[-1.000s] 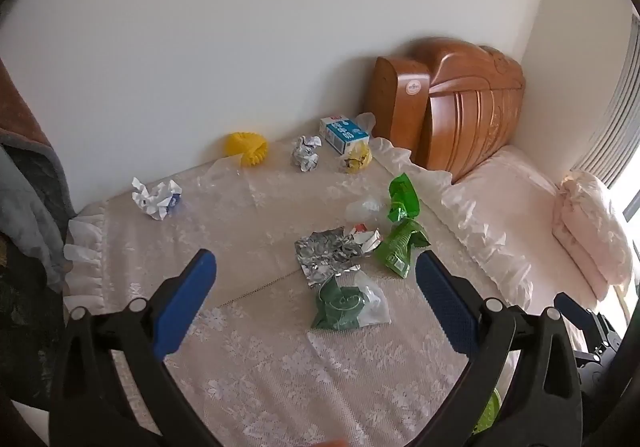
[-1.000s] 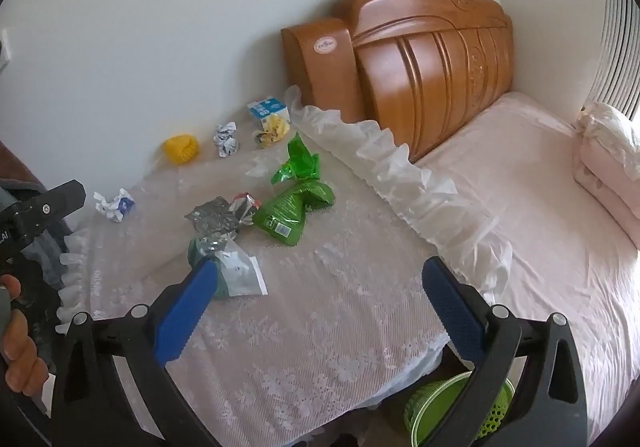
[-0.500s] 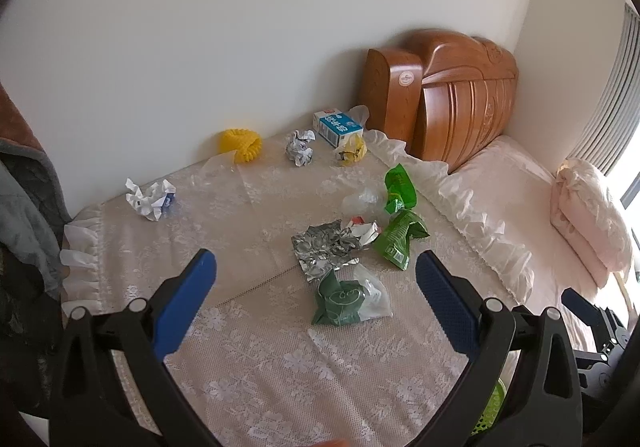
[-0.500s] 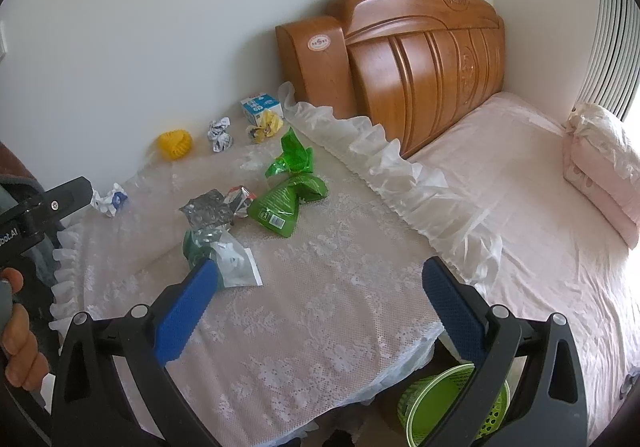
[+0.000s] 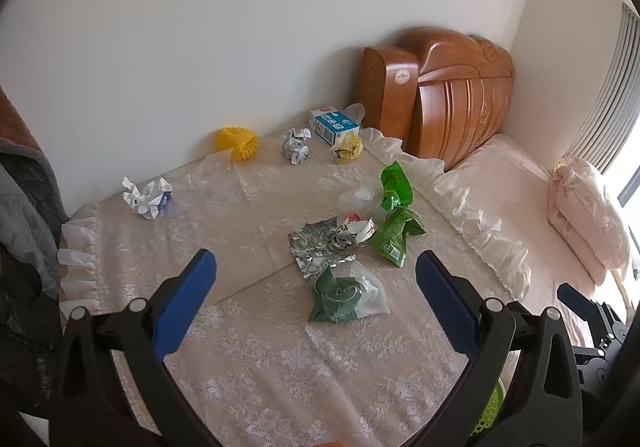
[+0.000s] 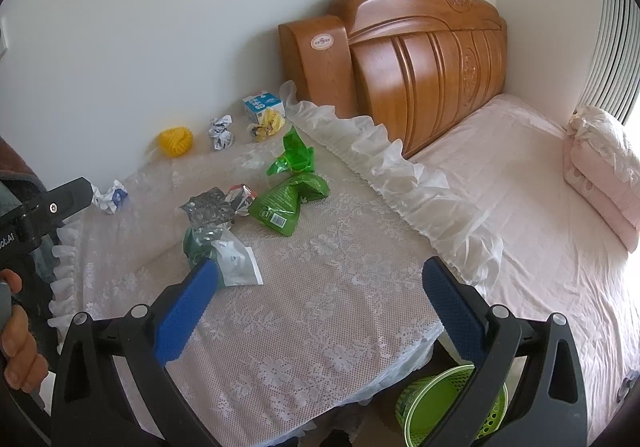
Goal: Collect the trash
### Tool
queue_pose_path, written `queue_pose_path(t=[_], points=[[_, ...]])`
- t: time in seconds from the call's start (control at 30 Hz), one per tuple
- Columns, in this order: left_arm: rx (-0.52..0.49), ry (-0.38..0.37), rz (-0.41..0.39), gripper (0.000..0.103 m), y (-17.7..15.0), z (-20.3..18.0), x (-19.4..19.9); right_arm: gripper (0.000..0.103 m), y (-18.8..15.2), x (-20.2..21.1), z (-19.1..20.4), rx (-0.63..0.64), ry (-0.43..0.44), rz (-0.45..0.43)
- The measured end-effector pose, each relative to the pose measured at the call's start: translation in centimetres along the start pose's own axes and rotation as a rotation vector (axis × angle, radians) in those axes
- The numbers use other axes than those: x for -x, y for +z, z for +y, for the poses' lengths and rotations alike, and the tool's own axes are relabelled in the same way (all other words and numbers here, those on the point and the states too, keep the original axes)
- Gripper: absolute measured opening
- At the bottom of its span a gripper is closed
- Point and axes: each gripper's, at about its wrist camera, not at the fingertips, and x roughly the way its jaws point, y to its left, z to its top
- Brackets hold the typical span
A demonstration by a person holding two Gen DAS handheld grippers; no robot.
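Trash lies on a lace-covered table [image 5: 260, 367]: a dark green bag [image 5: 340, 297], crumpled foil [image 5: 320, 245], green snack bags [image 5: 394, 235], white crumpled paper [image 5: 148, 197], a yellow ball [image 5: 238, 143], grey paper [image 5: 297, 145] and a blue-white carton [image 5: 332, 125]. My left gripper [image 5: 316, 287] is open and empty above the table's near side. My right gripper [image 6: 320, 291] is open and empty over the table [image 6: 320, 327]; the same green bags [image 6: 286, 201] and foil [image 6: 208, 209] lie beyond it.
A green mesh basket [image 6: 448, 403] stands on the floor below the table's near right corner. A bed [image 6: 520, 207] with a wooden headboard [image 6: 420, 55] and folded pink bedding [image 6: 604, 167] lies to the right. Dark cloth [image 5: 24, 207] hangs at left.
Both grippers have pulled back and risen a little, so the trash looks smaller and the green basket shows more. Both stay open.
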Motion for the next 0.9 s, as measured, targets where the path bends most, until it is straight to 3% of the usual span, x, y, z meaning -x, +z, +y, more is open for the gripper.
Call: queue_pose_path(t=[0.9], points=[[-0.003,-0.002,0.0,0.095,-0.29,-0.41,0.29,0.101,-0.54,0.2,0.82,-0.012,-0.016,0.001]])
